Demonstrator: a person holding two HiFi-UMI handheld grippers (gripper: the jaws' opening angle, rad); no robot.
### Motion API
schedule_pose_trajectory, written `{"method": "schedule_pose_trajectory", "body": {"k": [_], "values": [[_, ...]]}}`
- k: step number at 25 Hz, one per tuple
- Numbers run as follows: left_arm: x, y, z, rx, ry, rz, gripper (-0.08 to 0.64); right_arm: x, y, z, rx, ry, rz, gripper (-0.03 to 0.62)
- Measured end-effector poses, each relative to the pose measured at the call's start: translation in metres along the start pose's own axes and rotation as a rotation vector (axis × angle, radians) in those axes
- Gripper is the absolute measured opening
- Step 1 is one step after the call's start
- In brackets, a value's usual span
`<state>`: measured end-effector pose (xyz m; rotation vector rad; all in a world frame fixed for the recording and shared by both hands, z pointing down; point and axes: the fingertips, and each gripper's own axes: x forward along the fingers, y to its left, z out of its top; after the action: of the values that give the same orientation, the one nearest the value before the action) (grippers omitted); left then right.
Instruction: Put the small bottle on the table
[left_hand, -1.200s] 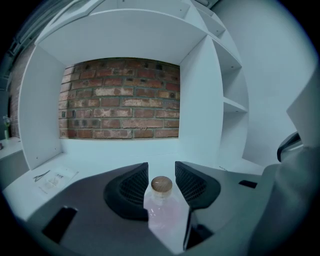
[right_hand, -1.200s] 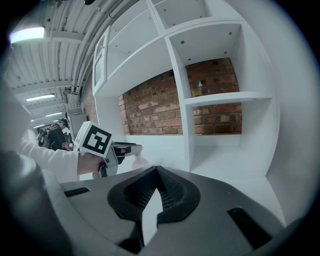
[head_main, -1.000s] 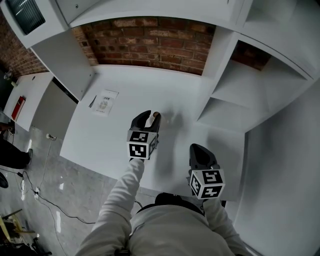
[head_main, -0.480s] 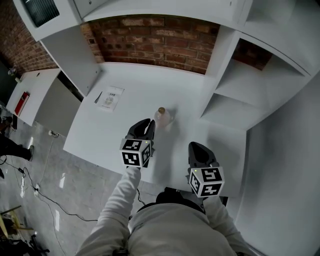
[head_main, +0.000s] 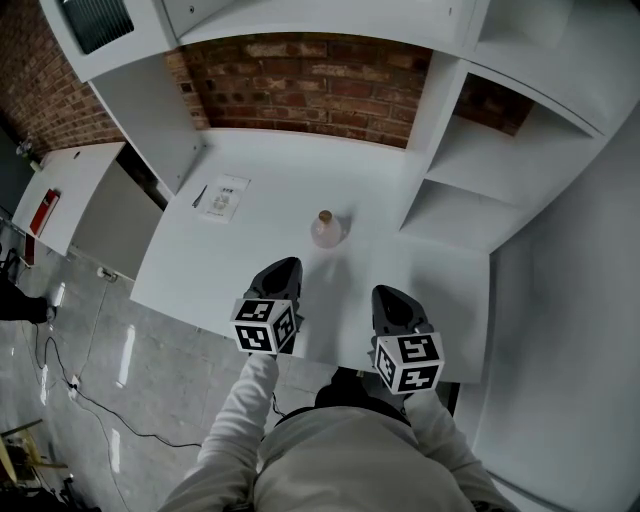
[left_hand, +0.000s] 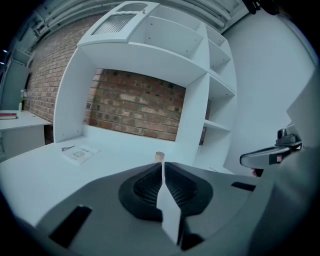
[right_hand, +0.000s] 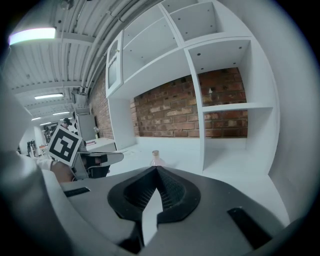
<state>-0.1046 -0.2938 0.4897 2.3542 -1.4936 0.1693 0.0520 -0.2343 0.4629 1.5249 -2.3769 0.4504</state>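
The left gripper (left_hand: 163, 165), its jaws closing with nothing between them, is hiding most of the bottle (left_hand: 159, 156), and only its top is showing. The right gripper (right_hand: 156, 170) is covering the bottle's base in its own view. The leaflet (head_main: 222, 198) on the surface (head_main: 260, 255) is carrying print too small to read. A bystander (head_main: 20, 303) is being cut off by the head view's left edge.

Small bottle (head_main: 326, 229) upright on white table (head_main: 260, 190) (clear, cork-coloured top), mid-desk.
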Motion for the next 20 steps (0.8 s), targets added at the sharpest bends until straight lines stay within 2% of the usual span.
{"method": "schedule_pose_trajectory", "body": {"k": [10,20], "values": [[-0.044,0.004,-0.003,-0.007,-0.021,0.016,0.023,-0.016,0.020,-0.005,-0.007,-0.018,-0.012,0.028],[-0.091,0.004,-0.011,0.035,-0.024,0.031,0.023,-0.038,0.040,-0.013,-0.006,-0.035,-0.010,0.028]]}}
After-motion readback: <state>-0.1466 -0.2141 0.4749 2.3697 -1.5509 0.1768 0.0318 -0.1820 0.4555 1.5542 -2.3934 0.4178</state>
